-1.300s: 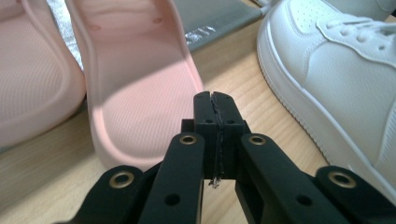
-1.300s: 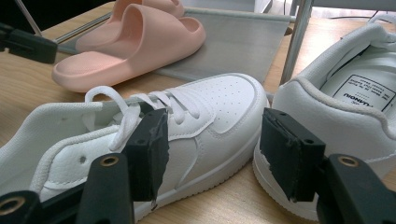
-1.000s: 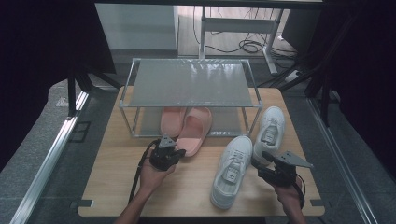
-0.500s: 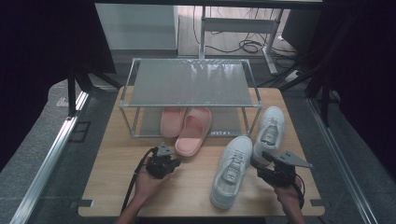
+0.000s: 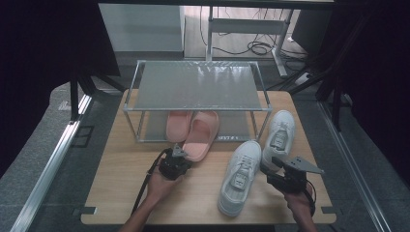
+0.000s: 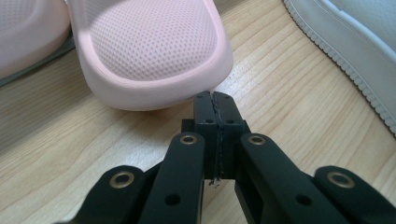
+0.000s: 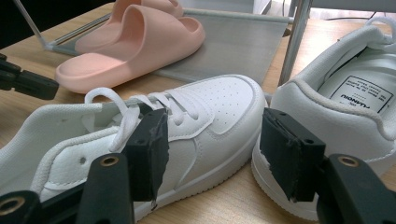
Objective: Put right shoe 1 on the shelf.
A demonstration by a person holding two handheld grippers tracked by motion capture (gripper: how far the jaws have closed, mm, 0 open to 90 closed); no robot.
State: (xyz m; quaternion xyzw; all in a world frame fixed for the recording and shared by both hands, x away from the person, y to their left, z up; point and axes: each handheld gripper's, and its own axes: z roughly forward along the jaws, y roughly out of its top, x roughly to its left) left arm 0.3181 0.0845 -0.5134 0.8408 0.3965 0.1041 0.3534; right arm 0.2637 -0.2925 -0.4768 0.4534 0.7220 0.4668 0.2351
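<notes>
The left gripper (image 5: 178, 153) has come forward again since half a second ago — it had drawn back from the pink slipper (image 5: 200, 136), and now its tip sits right at the slipper's near end once more. The right gripper (image 5: 279, 170) has hardly shifted.

In the left gripper view the jaws are pressed together with nothing between them, and the slipper (image 6: 149, 51) lies dead ahead, its rounded end just beyond the tips, perhaps touching; I cannot tell which. Its long axis runs away from this gripper and a little to the right, toward the rack (image 5: 198, 87), with the far end already under the lower shelf beside the second slipper (image 5: 178, 125). So a straight push along that axis looks like the move in hand — the closed tip serves as a pusher, not a clamp. Pushing off-centre could swing the slipper sideways into its mate.

The right gripper's jaws stand wide apart in its own view. The near sneaker (image 7: 154, 135) lies ahead and to its left, and the far sneaker (image 7: 345, 107) to its right, heel toward it. Neither shoe is gripped. The left hand is clearly the nearer one to the slipper.
</notes>
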